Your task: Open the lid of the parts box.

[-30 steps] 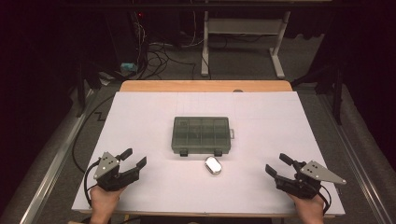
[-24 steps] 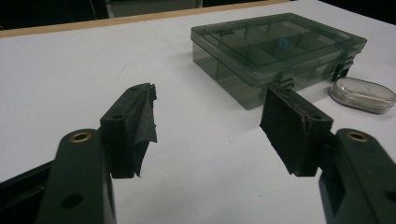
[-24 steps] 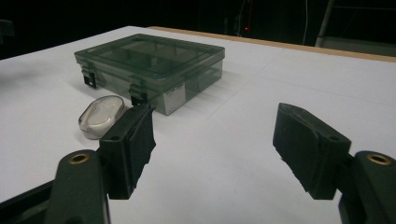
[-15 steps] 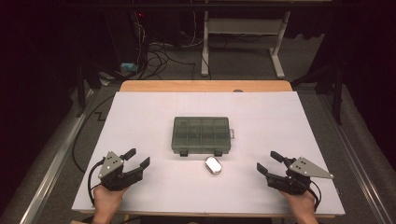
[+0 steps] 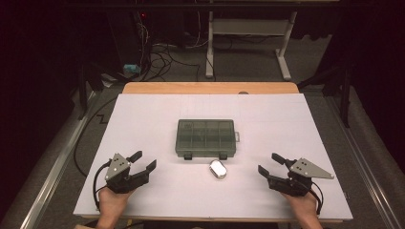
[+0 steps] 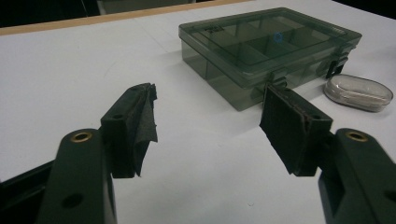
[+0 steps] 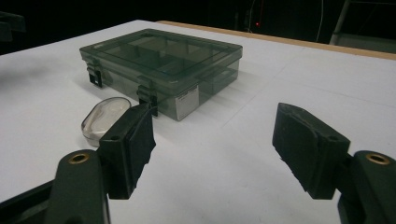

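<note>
A closed, smoky-green compartment box (image 5: 206,137) (image 6: 268,46) (image 7: 161,63) lies at the middle of the white table, latches toward me. Just in front of its right latch lies a small clear oval case (image 5: 218,169) (image 6: 358,92) (image 7: 106,116). My left gripper (image 5: 143,162) (image 6: 210,128) rests low at the near left, open, nothing between its pads, pointing toward the box. My right gripper (image 5: 270,164) (image 7: 215,140) sits at the near right, open and empty, aimed at the box and oval case.
The white table sheet (image 5: 143,114) ends at a wooden strip (image 5: 210,88) along the far edge. Beyond it, on the dark floor, are a table frame (image 5: 248,38) and cables (image 5: 157,52). Metal rails (image 5: 52,167) flank the table.
My right gripper has shifted left, toward the oval case. The left gripper has barely moved. Both stay open; box and case have not moved.
</note>
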Available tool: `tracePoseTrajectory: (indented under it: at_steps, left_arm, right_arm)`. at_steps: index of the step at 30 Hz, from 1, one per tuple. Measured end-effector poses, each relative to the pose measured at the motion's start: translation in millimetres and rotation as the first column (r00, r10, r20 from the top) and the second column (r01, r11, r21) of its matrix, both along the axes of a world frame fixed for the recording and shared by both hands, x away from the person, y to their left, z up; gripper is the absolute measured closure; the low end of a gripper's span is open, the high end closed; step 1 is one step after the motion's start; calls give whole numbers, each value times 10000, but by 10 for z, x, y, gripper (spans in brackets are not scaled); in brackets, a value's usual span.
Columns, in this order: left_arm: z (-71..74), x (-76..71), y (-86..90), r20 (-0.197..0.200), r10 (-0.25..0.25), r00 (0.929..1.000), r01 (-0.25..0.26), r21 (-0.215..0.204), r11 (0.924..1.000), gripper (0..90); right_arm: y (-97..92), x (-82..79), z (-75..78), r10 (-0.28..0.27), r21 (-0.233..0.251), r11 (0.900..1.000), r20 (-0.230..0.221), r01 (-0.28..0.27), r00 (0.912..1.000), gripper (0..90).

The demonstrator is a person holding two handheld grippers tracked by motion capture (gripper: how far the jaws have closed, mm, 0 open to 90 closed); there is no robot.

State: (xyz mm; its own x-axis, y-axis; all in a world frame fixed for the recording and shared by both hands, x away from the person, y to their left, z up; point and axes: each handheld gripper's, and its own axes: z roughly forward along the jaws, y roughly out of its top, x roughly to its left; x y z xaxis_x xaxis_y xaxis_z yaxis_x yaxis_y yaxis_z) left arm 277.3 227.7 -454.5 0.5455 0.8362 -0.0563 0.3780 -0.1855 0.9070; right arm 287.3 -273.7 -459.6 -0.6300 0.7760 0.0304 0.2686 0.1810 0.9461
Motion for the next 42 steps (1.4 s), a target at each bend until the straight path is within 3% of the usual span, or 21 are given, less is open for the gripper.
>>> tracePoseTrajectory:
  at_steps: [22, 34, 42]
  left_arm:
    - [8, 62, -67, 106, 129, 9999, -128, -155, 9998, 363]
    - [-7, 116, -128, -28, -165, 9999, 164, -322, 9993, 362]
    - [-22, 158, -182, -173, -306, 9994, 302, -223, 9993, 362]
  right_arm:
    - [147, 119, -34, 266, 138, 9996, -325, -262, 9991, 302]
    - [251, 193, -59, 468, 37, 9989, -462, -467, 9978, 306]
    - [312, 238, -65, 573, -10, 9984, -479, -574, 9972, 308]
